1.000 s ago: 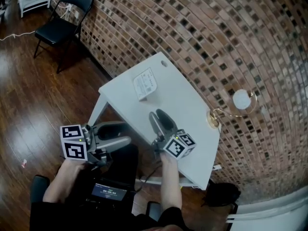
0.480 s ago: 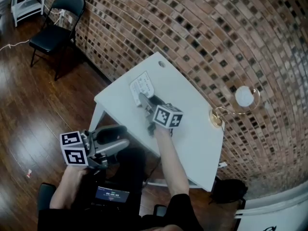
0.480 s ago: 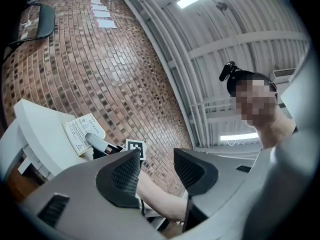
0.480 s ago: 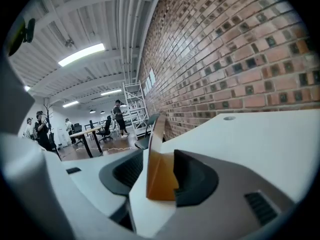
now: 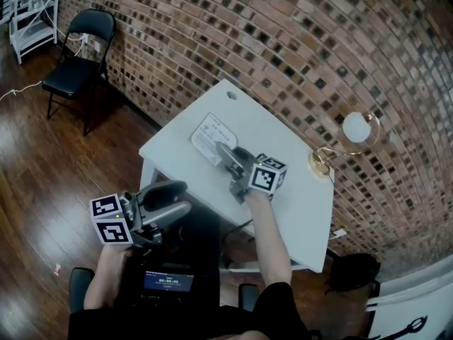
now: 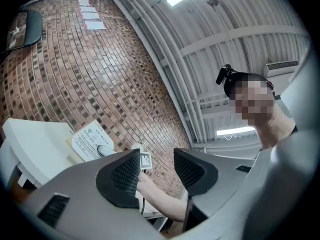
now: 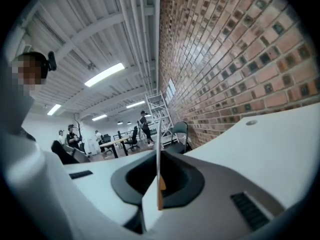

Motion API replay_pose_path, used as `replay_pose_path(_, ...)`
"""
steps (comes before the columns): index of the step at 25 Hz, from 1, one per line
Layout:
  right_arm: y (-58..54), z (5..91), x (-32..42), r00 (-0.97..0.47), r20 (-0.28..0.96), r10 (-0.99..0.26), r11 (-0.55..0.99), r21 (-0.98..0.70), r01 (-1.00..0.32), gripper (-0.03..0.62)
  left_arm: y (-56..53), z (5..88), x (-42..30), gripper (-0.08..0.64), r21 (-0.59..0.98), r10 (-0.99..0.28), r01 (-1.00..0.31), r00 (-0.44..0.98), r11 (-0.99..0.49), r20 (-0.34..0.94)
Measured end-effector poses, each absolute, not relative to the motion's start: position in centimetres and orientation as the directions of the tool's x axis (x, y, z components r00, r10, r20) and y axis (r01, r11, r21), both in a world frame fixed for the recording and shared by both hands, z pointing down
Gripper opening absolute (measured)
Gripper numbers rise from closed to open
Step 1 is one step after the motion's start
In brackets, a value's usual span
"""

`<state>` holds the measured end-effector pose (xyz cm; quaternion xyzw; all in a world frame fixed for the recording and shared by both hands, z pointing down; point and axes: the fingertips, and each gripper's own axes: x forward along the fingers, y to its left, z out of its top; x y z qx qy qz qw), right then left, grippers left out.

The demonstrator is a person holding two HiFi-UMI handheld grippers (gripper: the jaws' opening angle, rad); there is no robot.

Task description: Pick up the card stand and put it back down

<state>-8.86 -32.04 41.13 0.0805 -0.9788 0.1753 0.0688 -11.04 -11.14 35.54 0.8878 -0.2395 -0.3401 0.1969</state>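
1. Brick wall [image 5: 283,34] and dark wooden floor [image 5: 42,176] are seen from the head view around a white table [image 5: 308,211]. The card stand [image 5: 210,137] is seen on the table's far left part, met at its near edge by the right gripper [image 5: 223,151]. Whether it is lifted cannot be told. The left gripper [image 5: 185,195] is held off the table, above the lap. A folding chair [image 5: 78,55] and a globe lamp [image 5: 354,129] are also shown.
2. In the left gripper view, the left gripper [image 6: 156,169] is shown with its jaws spread and nothing between them. The card stand [image 6: 87,139] is seen well beyond, face-on.
3. Only in the right gripper view is the grip itself shown: the right gripper [image 7: 159,184] has just been closing and is pinched on the card stand [image 7: 158,109], seen edge-on as a thin upright sheet. Distant people [image 7: 144,126] are visible.
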Motion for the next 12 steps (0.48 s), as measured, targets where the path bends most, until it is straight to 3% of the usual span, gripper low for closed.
replay_pose_path(5,-27.4,36.1,-1.6,-0.993,0.067,-0.098,0.951,-0.289,-0.113,0.023,-10.9,34.1,-7.4,0.198,0.480,-0.481,-0.232,0.721,-0.846,-0.499)
replay_pose_path(12,-22.4,33.1,8.9,-0.976,0.010,-0.218,0.946,-0.242,-0.214,0.023,-9.4,31.9,0.1,0.198,0.426,-0.303,-0.085,0.826,-0.901,-0.476)
